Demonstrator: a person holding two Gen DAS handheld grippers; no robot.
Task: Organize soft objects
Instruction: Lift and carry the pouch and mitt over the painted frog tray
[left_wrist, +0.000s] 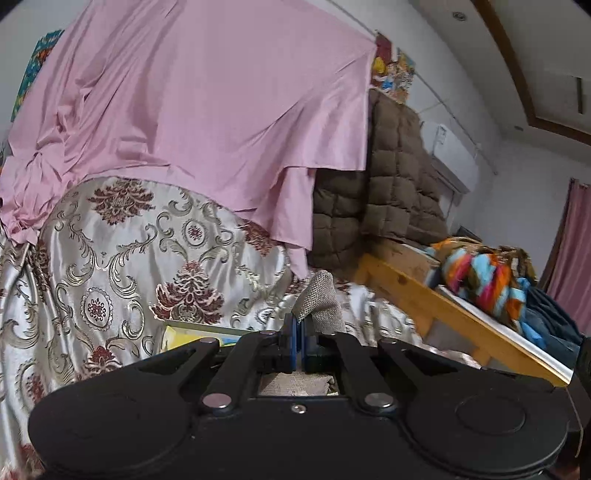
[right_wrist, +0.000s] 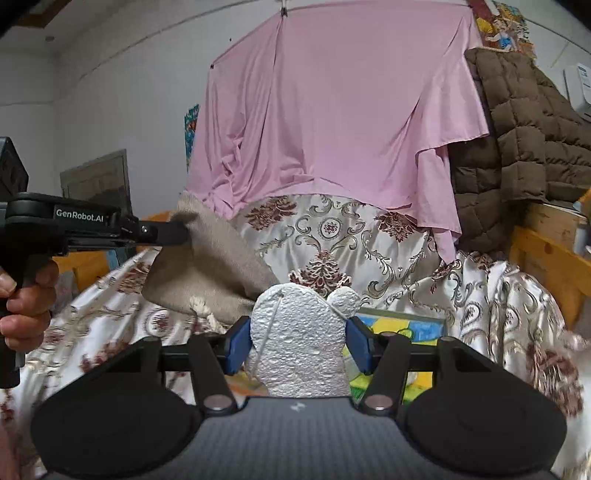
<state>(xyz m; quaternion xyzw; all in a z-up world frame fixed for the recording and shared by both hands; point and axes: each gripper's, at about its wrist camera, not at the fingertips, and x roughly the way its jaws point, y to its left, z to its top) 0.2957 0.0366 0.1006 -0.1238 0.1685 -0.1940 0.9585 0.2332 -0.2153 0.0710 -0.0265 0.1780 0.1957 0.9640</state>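
My left gripper (left_wrist: 298, 332) is shut on the edge of a beige woven cloth (left_wrist: 320, 300), which sticks up past its blue pads. The right wrist view shows the same left gripper (right_wrist: 181, 232) from the side, held by a person's hand (right_wrist: 26, 295). The beige cloth (right_wrist: 207, 273) hangs from it, lifted above the bed, with a white cord at its lower edge. My right gripper (right_wrist: 298, 343) is shut on a silvery-white, crinkle-textured soft toy (right_wrist: 303, 328) with rounded ears. Its blue pads (right_wrist: 236, 343) press on both sides of the toy.
A floral satin bedspread (left_wrist: 122, 251) covers the bed, with a pink sheet (left_wrist: 207, 92) hanging behind it. A brown quilted blanket (left_wrist: 399, 177) drapes at the right. The wooden bed frame (left_wrist: 417, 291) carries a colourful striped cloth (left_wrist: 487, 280). A bright flat board (right_wrist: 399, 332) lies below the grippers.
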